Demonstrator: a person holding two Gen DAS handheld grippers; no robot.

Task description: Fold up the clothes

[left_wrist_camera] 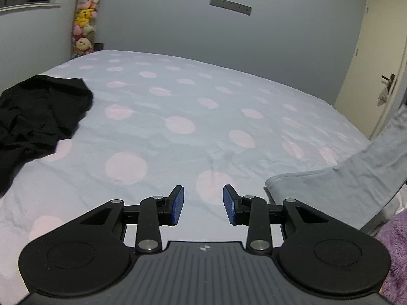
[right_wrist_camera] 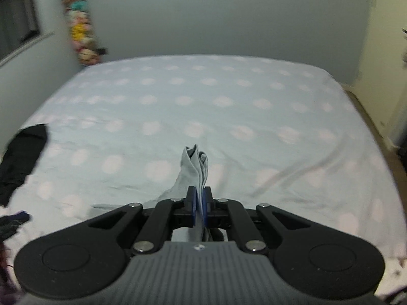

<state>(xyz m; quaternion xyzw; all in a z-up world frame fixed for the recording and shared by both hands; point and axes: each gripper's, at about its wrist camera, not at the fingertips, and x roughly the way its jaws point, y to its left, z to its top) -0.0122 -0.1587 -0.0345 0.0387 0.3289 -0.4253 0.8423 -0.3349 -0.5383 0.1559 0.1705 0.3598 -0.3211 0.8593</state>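
A light grey garment (left_wrist_camera: 356,175) hangs in from the right and drapes onto the bed (left_wrist_camera: 178,106) in the left wrist view. My right gripper (right_wrist_camera: 199,206) is shut on a bunched fold of this grey garment (right_wrist_camera: 193,170), which sticks up between the blue pads. My left gripper (left_wrist_camera: 203,203) is open and empty, low over the spotted sheet, just left of the garment's edge. A crumpled black garment (left_wrist_camera: 38,117) lies at the bed's left side and also shows in the right wrist view (right_wrist_camera: 20,157).
The bed (right_wrist_camera: 229,106) has a pale blue sheet with pink spots. A hanging column of plush toys (left_wrist_camera: 85,23) is in the far left corner. A door (left_wrist_camera: 376,71) stands at the right. A purple fluffy fabric (left_wrist_camera: 394,254) lies at the near right.
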